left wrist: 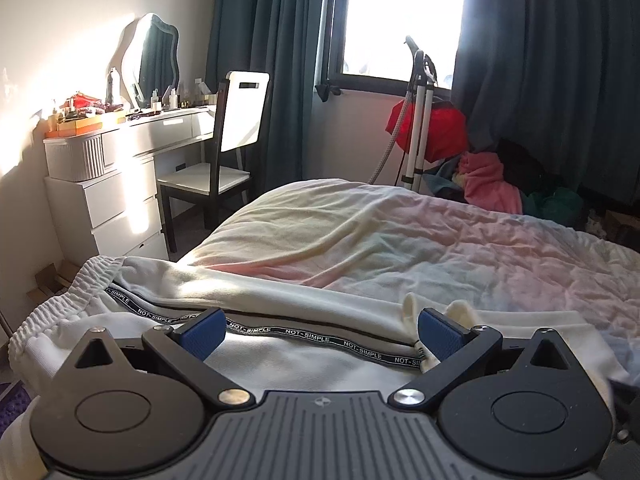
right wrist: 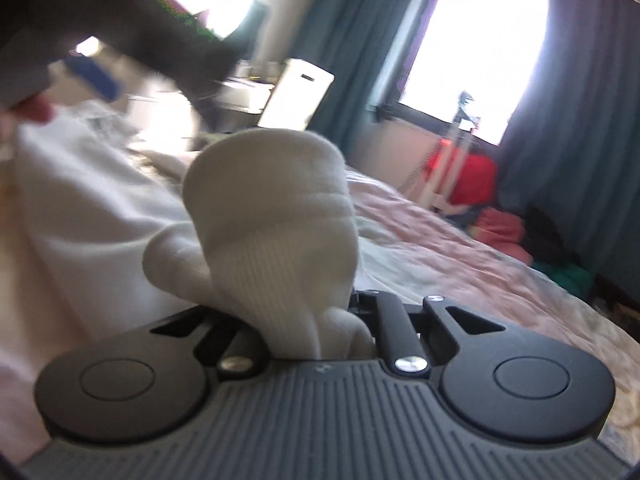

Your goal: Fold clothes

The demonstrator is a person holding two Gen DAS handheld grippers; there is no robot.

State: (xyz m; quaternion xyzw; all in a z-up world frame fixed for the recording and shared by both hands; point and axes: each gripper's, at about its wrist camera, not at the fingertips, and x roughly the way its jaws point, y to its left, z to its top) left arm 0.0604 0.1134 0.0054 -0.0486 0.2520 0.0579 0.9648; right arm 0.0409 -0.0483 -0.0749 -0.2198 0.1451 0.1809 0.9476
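White trousers (left wrist: 280, 360) with an elastic waistband and a black "NOT-SIMPLE" stripe lie on the bed under my left gripper (left wrist: 320, 322). Its blue pads stand wide apart with nothing pressed between them. Bits of a white sock (left wrist: 460, 310) show beside its right finger. In the right wrist view, my right gripper (right wrist: 316, 332) is shut on a white ribbed sock (right wrist: 272, 208), which sticks up and hides the pads. The left gripper (right wrist: 96, 74) shows as a blur at the upper left, over the white trousers (right wrist: 80, 220).
The bed (left wrist: 440, 240) has a wrinkled pastel sheet. Left of it are a white dresser (left wrist: 120, 184), cluttered and topped with a mirror, and a chair (left wrist: 228, 148). A garment steamer stand (left wrist: 418, 120) and a heap of coloured clothes (left wrist: 492, 184) sit by the window and dark curtains.
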